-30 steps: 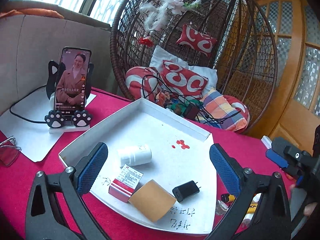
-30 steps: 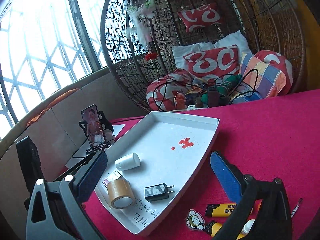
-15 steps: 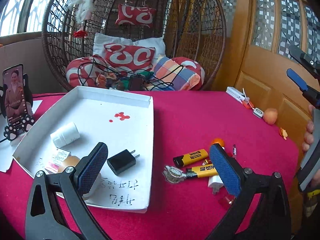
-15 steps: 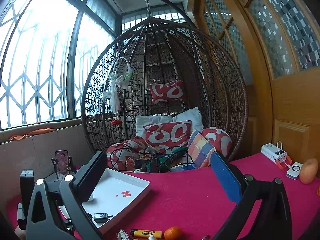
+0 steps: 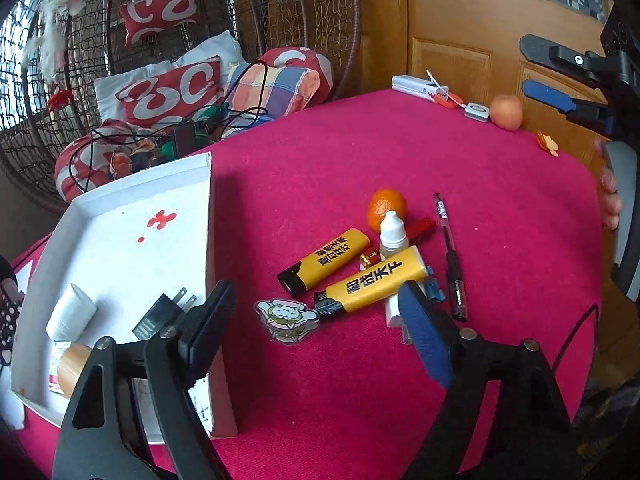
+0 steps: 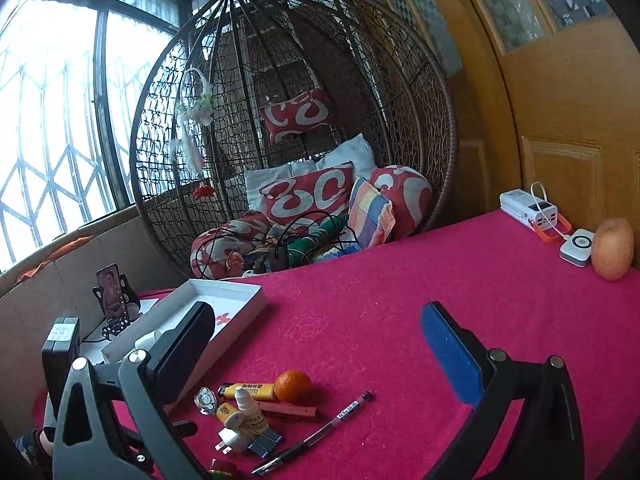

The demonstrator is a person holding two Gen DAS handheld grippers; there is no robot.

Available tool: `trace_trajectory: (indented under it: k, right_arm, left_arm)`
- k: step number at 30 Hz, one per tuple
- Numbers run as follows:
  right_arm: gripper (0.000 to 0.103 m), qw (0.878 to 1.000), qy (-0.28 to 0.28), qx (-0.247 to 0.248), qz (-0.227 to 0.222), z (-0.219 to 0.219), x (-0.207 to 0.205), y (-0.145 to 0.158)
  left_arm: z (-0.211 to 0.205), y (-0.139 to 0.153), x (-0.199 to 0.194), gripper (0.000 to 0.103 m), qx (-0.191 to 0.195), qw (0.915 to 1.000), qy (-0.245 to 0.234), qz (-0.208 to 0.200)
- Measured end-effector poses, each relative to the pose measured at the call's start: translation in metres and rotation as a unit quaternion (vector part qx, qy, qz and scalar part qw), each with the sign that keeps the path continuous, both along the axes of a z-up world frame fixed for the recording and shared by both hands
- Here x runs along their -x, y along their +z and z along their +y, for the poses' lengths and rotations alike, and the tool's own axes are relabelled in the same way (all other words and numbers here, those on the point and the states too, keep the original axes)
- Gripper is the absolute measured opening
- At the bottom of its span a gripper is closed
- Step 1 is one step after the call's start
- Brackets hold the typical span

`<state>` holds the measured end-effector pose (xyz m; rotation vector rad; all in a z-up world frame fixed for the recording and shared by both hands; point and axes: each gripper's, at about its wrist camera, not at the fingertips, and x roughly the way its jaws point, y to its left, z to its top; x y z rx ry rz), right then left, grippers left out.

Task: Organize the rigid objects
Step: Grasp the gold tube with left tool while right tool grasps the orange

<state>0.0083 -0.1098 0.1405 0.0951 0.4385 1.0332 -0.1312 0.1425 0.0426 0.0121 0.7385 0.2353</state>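
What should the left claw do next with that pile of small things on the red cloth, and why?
Probably ease the left claw, whose jaws have just been closing with nothing between them, down onto the nearer yellow lighter. It lies loose beside the white tray, just ahead of the claw, and the tray already holds a black charger.

Left wrist view: close above the red tabletop [image 5: 400, 160], tipped down at the orange [image 5: 387, 205]. Right wrist view: farther back, nearly level, facing the hanging chair [image 6: 296, 120]. Both show the orange [image 6: 293, 385].

Two yellow lighters [image 5: 352, 268], dropper bottle [image 5: 393, 236], orange [image 5: 386, 207] and pen [image 5: 451, 256] clustered beside white tray [image 5: 209, 216]
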Motion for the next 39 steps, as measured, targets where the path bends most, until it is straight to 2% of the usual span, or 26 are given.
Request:
trace_trajectory:
  k: [1, 2, 5, 13, 17, 18, 19, 20, 21, 24, 26, 29, 33, 37, 38, 39]
  right_arm:
    - [0.103, 1.0, 0.0, -0.003, 0.003, -0.003, -0.001, -0.001]
    - [0.103, 1.0, 0.0, -0.005, 0.007, -0.005, -0.002, -0.003]
    - [0.103, 1.0, -0.004, -0.008, 0.02, -0.01, -0.009, -0.008]
    - [0.103, 0.999, -0.005, -0.008, 0.045, -0.017, -0.024, -0.018]
    - [0.103, 0.998, -0.003, -0.012, 0.055, -0.019, -0.029, -0.022]
    - [0.103, 0.998, -0.001, -0.013, 0.059, -0.02, -0.03, -0.022]
    - [0.103, 0.998, 0.0, -0.014, 0.061, -0.021, -0.031, -0.023]
    - [0.103, 0.998, 0.0, -0.015, 0.062, -0.022, -0.031, -0.024]
    - [0.103, 0.998, 0.001, -0.015, 0.062, -0.022, -0.032, -0.024]
    - [0.103, 0.998, 0.004, -0.012, 0.062, -0.022, -0.031, -0.026]
    - [0.101, 0.998, 0.009, -0.01, 0.067, -0.019, -0.031, -0.028]
    - [0.1, 0.997, 0.02, 0.01, 0.073, -0.008, -0.029, -0.03]
    - [0.1, 0.992, 0.05, 0.075, 0.085, 0.029, -0.032, -0.042]
    - [0.099, 0.98, 0.101, 0.139, 0.1, 0.078, -0.029, -0.058]
    - [0.097, 0.977, 0.113, 0.155, 0.094, 0.089, -0.025, -0.062]
    - [0.087, 0.973, 0.128, 0.174, 0.085, 0.101, -0.02, -0.066]
  left_arm:
    - [0.003, -0.002, -0.004, 0.064, -0.009, 0.9999, 0.001, 0.012]
    - [0.006, -0.005, -0.008, 0.061, -0.012, 0.9996, -0.001, 0.024]
    - [0.008, -0.016, -0.018, 0.061, -0.027, 0.998, -0.012, 0.055]
    - [-0.022, -0.027, -0.038, 0.061, -0.096, 0.9882, -0.067, 0.099]
    - [-0.015, -0.033, -0.052, 0.06, -0.063, 0.9879, -0.089, 0.11]
    - [-0.013, -0.034, -0.055, 0.054, -0.055, 0.9877, -0.09, 0.115]
    - [-0.014, -0.034, -0.057, 0.046, -0.064, 0.9875, -0.087, 0.114]
    - [-0.017, -0.033, -0.057, 0.027, -0.073, 0.9866, -0.088, 0.116]
    - [-0.02, -0.032, -0.058, 0.022, -0.076, 0.986, -0.091, 0.117]
    - [-0.025, -0.033, -0.058, 0.02, -0.074, 0.9865, -0.089, 0.116]
    - [-0.02, -0.032, -0.057, 0.017, -0.062, 0.9896, -0.073, 0.107]
    - [-0.003, -0.025, -0.05, 0.013, -0.001, 0.9954, -0.047, 0.083]
    - [0.011, -0.016, -0.033, 0.012, 0.07, 0.9964, -0.017, 0.046]
    - [0.015, -0.009, -0.019, 0.012, 0.088, 0.9959, -0.003, 0.022]
    - [0.015, -0.008, -0.017, 0.012, 0.091, 0.9957, -0.001, 0.017]
    - [0.016, -0.006, -0.014, 0.012, 0.095, 0.9954, 0.001, 0.013]
